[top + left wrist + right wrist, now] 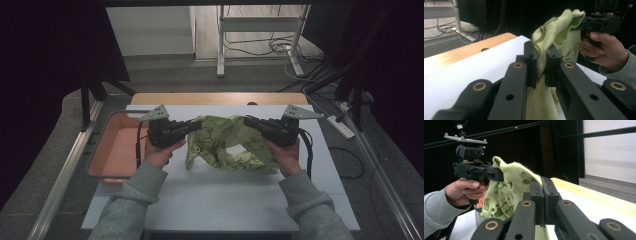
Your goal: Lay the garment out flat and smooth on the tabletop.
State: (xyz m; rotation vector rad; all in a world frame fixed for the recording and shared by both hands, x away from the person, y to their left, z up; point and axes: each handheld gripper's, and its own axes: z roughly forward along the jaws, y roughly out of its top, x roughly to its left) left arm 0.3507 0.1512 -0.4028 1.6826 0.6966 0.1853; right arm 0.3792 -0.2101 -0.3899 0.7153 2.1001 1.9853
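Observation:
A light green cloth (220, 142) with dark printed figures hangs over the white table top (220, 200), stretched between the two grippers. My left gripper (192, 126) is shut on the cloth's left top corner; in the left gripper view the cloth (554, 32) is pinched between the two black jaws of that gripper (541, 67). My right gripper (248, 121) is shut on the right top corner, and the right gripper view has the fabric (509, 187) running into its closed jaws (541, 192). The cloth's lower edge rests on the table.
An orange-pink tray (112, 150) sits at the table's left edge. A bare wooden strip (220, 98) runs along the far side. A power strip (341, 126) and cables lie on the floor at right, a metal stand (257, 30) behind.

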